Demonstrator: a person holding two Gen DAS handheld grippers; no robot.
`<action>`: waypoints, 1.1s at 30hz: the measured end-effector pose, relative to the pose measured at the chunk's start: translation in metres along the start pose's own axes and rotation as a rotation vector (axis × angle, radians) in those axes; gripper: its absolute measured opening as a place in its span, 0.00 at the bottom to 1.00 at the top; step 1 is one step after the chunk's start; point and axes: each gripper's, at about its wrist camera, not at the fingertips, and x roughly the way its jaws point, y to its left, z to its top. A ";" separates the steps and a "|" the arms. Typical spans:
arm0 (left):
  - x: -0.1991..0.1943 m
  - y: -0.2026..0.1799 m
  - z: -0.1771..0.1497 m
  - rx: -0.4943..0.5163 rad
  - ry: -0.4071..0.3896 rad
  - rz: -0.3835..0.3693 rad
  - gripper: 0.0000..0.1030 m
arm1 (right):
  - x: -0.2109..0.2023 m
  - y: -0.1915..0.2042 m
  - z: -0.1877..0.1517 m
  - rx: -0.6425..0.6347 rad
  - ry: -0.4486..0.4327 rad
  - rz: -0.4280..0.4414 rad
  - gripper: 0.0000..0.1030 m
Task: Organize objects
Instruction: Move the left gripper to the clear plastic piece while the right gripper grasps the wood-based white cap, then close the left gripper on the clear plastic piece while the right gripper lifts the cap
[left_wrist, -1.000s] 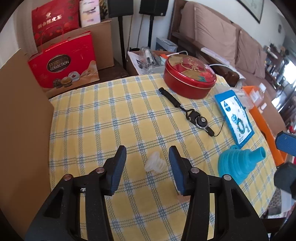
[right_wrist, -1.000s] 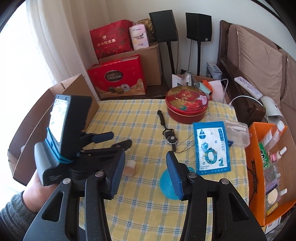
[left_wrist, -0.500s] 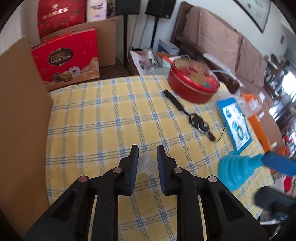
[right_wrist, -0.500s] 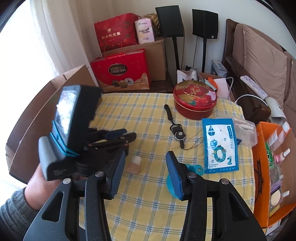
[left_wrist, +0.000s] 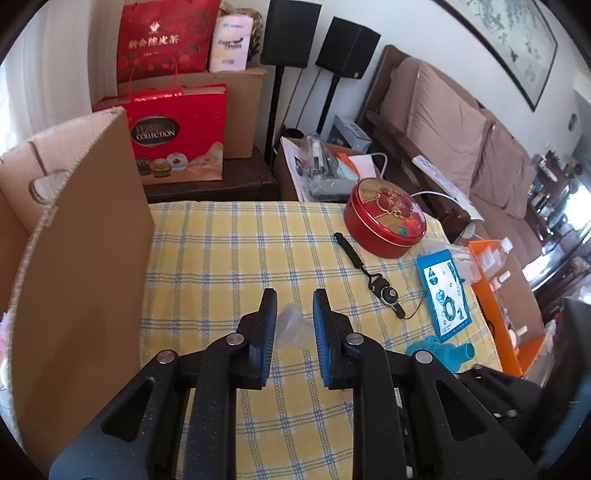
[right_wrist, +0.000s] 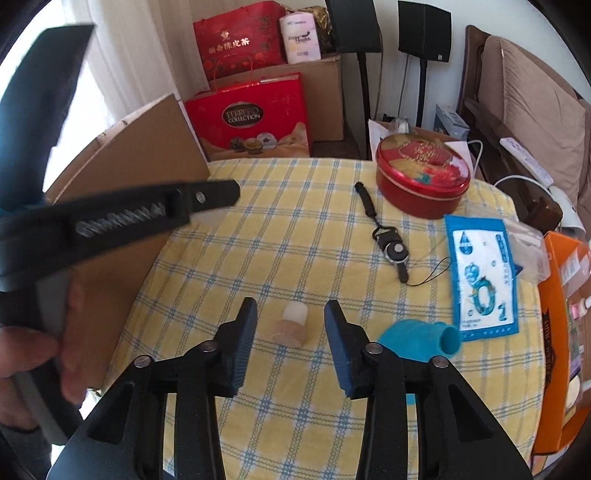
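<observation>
My left gripper (left_wrist: 294, 314) is shut on a small clear plastic funnel (left_wrist: 290, 325) and holds it above the yellow checked tablecloth (left_wrist: 229, 258). My right gripper (right_wrist: 290, 317) is open and empty, above a small tan bottle with a white cap (right_wrist: 290, 325) lying on the cloth. A blue silicone funnel (right_wrist: 421, 339) lies to its right; it also shows in the left wrist view (left_wrist: 439, 350). The left gripper's body (right_wrist: 110, 218) passes high on the left of the right wrist view.
A red round tin (right_wrist: 423, 177), a black lanyard (right_wrist: 388, 240) and a blue packet (right_wrist: 482, 280) lie at the back right. An open cardboard box (left_wrist: 74, 229) stands at the table's left. An orange box (right_wrist: 565, 332) stands at the right.
My left gripper closed on the clear funnel and lifted it off the cloth, rising and moving left. My right gripper moved forward over the small bottle.
</observation>
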 end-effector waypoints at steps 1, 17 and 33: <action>-0.001 0.000 0.000 0.002 0.001 0.004 0.16 | 0.004 0.000 -0.001 0.005 0.005 -0.002 0.37; 0.009 0.004 -0.014 0.012 0.059 0.017 0.15 | 0.044 0.003 -0.011 -0.005 0.059 -0.077 0.26; 0.043 -0.003 -0.031 -0.014 0.147 -0.012 0.45 | -0.012 -0.016 0.007 0.054 -0.055 -0.048 0.23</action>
